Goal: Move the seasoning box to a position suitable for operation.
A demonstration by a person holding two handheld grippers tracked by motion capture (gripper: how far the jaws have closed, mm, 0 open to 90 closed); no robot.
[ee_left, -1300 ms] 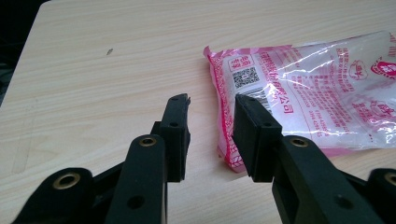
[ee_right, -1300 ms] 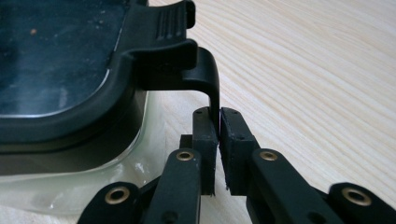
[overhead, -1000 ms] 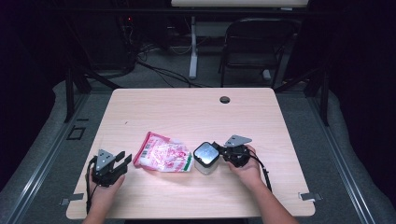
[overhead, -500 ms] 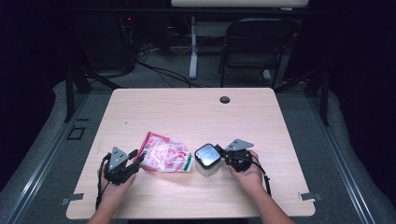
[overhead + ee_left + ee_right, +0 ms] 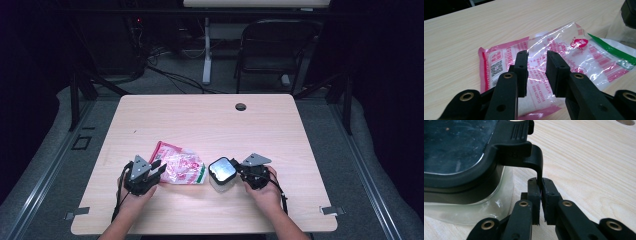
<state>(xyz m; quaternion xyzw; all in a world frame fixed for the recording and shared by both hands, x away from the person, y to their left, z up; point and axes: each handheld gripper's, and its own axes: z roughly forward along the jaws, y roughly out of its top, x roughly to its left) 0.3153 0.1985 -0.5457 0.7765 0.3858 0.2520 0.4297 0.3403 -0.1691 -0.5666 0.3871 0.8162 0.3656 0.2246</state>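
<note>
the right tool (image 5: 539, 192) is clamped on the black latch tab (image 5: 534, 162) of a lid (image 5: 222, 168) that sits on a clear glass container (image 5: 499, 202); in the right gripper view the thin tab runs down between the two pads and they press on it from both sides. in the high view that tool (image 5: 239, 170) lies at about 3 o'clock of the container, which stands on the surface (image 5: 210, 120) near its front edge, a little right of the middle.

the left tool (image 5: 537, 65) has its jaws partly apart and they have just been closing; the pads hover over a pink and clear plastic packet (image 5: 554, 57) holding something white, and it is hard to tell whether they touch the film yet; nothing looks pinched. in the high view this tool (image 5: 155, 170) stands at about 9 o'clock of the packet (image 5: 179, 169), which lies flat at about 9 o'clock of the container, just beside it.

the step in hand looks like steadying or unlatching the container with the right while the left goes for the packet. next the left should settle onto the packet's near end and close on a fold of film, not the loose contents, firmly enough that it does not slip. the right should keep its hold on the tab so the container stays put.
</note>
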